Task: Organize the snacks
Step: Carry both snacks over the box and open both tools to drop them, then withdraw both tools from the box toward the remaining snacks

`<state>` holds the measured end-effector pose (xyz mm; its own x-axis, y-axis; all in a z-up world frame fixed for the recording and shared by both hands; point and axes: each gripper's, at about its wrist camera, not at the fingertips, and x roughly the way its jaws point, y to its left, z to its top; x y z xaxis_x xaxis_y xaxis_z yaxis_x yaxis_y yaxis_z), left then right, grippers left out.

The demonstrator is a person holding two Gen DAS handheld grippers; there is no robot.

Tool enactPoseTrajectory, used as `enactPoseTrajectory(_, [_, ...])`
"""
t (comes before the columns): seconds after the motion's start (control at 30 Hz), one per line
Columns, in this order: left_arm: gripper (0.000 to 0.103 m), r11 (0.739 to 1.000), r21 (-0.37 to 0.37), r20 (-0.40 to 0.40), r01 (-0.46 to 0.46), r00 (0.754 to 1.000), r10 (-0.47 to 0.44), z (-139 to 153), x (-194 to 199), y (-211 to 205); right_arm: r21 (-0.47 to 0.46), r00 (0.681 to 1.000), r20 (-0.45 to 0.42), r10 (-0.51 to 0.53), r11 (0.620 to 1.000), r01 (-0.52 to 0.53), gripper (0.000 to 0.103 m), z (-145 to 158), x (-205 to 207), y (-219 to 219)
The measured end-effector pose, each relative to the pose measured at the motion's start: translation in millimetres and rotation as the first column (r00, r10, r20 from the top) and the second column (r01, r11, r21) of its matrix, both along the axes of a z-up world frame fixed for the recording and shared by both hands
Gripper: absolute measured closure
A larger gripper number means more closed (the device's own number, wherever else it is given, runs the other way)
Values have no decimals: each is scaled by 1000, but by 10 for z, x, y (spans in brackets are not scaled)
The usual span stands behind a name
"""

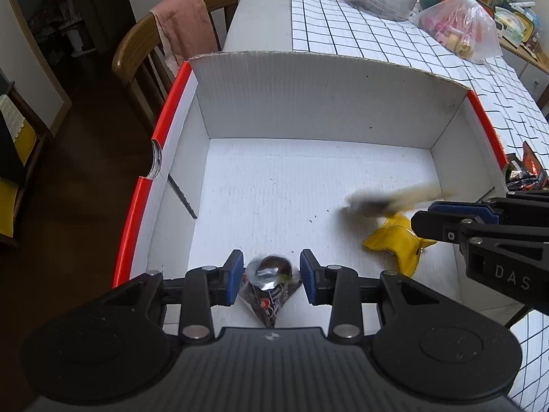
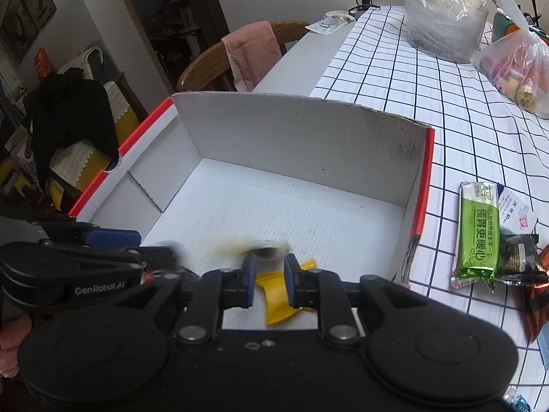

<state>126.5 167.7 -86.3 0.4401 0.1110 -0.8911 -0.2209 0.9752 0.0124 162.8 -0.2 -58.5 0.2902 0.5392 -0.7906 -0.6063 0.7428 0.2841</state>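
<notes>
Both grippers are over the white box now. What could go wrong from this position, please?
1. The right gripper stands open and a blurred packet is in motion by the yellow packet; it may bounce or land on top of it.
2. The left gripper has a dark packet between its fingers, low over the box floor; pushing lower could crush it.
3. The two grippers are close together inside the box and could bump.

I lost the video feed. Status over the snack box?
Left gripper holding dark snack packet over box. Right gripper open; blurred packet dropping beside yellow packet. Nothing blocking.
</notes>
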Motion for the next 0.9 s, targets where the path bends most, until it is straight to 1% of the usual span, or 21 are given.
enactPoseTrajectory(0.03, [65, 1000, -1, 5, 0, 1000, 0, 15, -8, -4, 6, 1000, 1, 3, 1000, -3, 83, 20, -18, -17])
enactPoseTrajectory(0.07, [60, 1000, -2, 11, -2, 1000, 2, 34, -26, -11, 10, 1000, 3, 5, 1000, -5, 82, 43, -34, -32])
enactPoseTrajectory(0.13, [53, 1000, -9, 28, -2, 1000, 3, 80, -59, -22, 24, 1000, 7, 8, 1000, -8, 82, 92, -69, -70])
enactPoseTrajectory(0.3, [51, 1000, -19, 72, 3, 997, -1, 228, -149, -85, 55, 999, 36, 8, 998, -10, 80, 265, -161, -170])
enactPoseTrajectory(0.4, [47, 1000, -21, 107, 9, 994, -7, 335, -211, -138, 76, 998, 59, 4, 997, -9, 77, 385, -218, -239])
enactPoseTrajectory(0.43, [44, 1000, -19, 120, 12, 993, -9, 374, -235, -160, 83, 998, 65, 2, 997, -7, 72, 421, -243, -263])
enactPoseTrajectory(0.47, [42, 1000, -18, 134, 14, 991, -11, 415, -263, -190, 89, 997, 71, -1, 996, -6, 69, 456, -261, -295])
enactPoseTrajectory(0.53, [39, 1000, -19, 159, 16, 987, -12, 492, -299, -235, 96, 996, 87, -6, 995, -3, 65, 524, -297, -349])
enactPoseTrajectory(0.6, [39, 1000, -16, 185, 18, 983, -15, 570, -334, -286, 110, 995, 98, -8, 994, -2, 62, 586, -326, -411])
enactPoseTrajectory(0.73, [33, 1000, -6, 237, 28, 971, -25, 713, -409, -413, 133, 992, 127, -24, 991, 7, 55, 723, -393, -562])
enactPoseTrajectory(0.83, [32, 999, -4, 269, 44, 962, -41, 805, -465, -523, 150, 987, 154, -43, 988, 20, 36, 820, -440, -713])
enactPoseTrajectory(0.87, [32, 999, -2, 278, 49, 959, -47, 833, -480, -565, 154, 986, 162, -47, 988, 22, 32, 850, -455, -765])
enactPoseTrajectory(0.9, [31, 999, 0, 287, 54, 956, -52, 857, -499, -607, 158, 985, 167, -51, 987, 25, 31, 876, -469, -815])
